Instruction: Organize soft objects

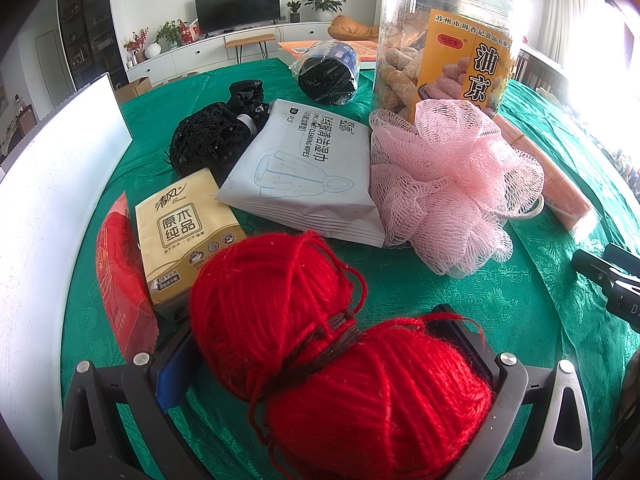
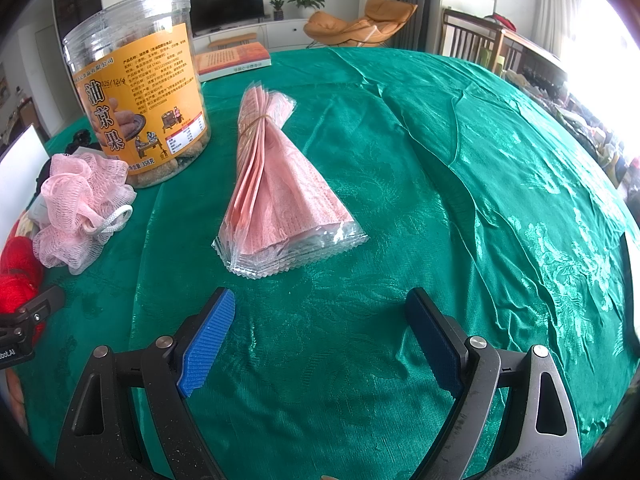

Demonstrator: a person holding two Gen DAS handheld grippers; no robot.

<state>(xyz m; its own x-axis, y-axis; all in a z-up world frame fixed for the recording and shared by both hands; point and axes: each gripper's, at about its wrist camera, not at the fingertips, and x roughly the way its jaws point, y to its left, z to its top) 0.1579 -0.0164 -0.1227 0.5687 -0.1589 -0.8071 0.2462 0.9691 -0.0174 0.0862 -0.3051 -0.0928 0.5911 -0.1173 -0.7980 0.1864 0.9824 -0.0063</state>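
Yarn, red [image 1: 340, 352], sits clenched between the left gripper's [image 1: 332, 356] pads, just above the green tablecloth [image 2: 440, 160] beside the pile of soft things. The right gripper [image 2: 320, 336], fingers spread and empty, faces a pink packet bundle [image 2: 280, 192] straight ahead, long axis running away from it.

Left hand-held gripper [image 1: 320, 360] clamped, right [image 2: 320, 336] open.
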